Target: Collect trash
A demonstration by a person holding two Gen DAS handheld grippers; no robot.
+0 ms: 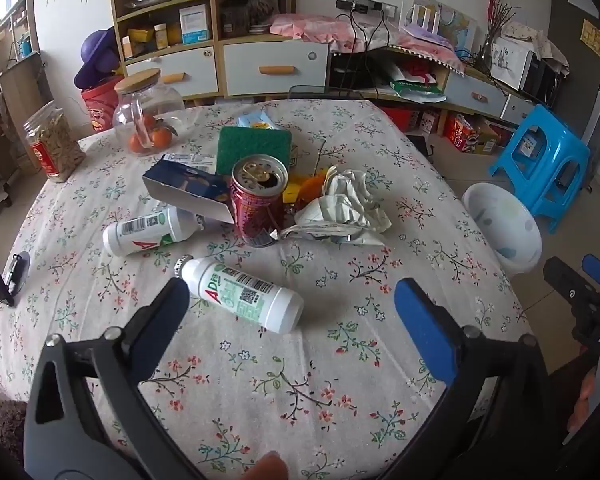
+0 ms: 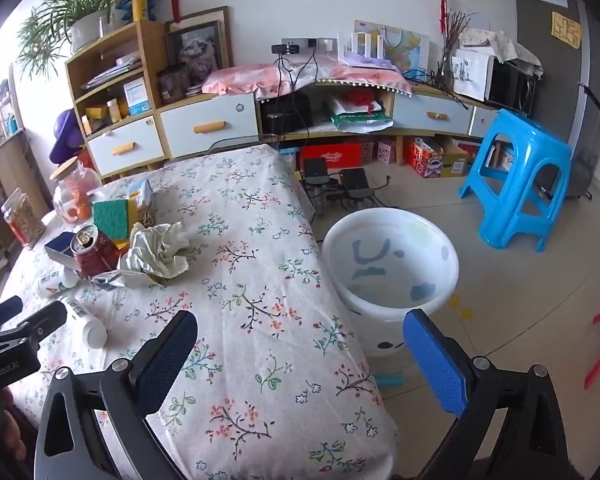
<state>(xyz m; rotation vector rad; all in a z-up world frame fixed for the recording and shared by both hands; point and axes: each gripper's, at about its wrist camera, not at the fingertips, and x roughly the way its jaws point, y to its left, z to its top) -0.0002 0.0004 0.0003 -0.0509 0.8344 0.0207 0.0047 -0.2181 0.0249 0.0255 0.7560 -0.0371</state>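
- Grippers came nearest: the left gripper (image 1: 292,312) hovered over the table's near edge, jaws spread wide and grasping nothing; its left pad sat just beside the neck of the near bottle.
- Right gripper (image 2: 300,344) hung over the table's right edge, jaws likewise spread and empty, one pad above the cloth (image 2: 260,320) and the other above the floor by the bin.
- Near bottle (image 1: 242,295), white with a green label, lay on its side close to the near edge, cap end pointing to the far left.
- Second bottle (image 1: 150,231) of the same kind lay on its side further in, toward the left edge, its far end at or under the box.
- Can (image 1: 256,200), red and opened, stood upright near the table's middle.
- Crumpled paper (image 1: 342,204) lay just right of the can, with yellow and orange scraps (image 1: 306,186) behind it.
- Box (image 1: 190,189), blue and white, lay tilted against the can's left side.
- Sponge (image 1: 254,148), green, lay beyond the can.
- Jar (image 1: 146,116) with a wooden lid held oranges near the far-left edge; a snack jar (image 1: 54,146) stood at the left edge.
- Bin (image 2: 390,276), white and with nothing seen inside, stood on the floor touching or just beside the table's right edge.
- Stool (image 2: 516,180), blue, stood beyond the bin.
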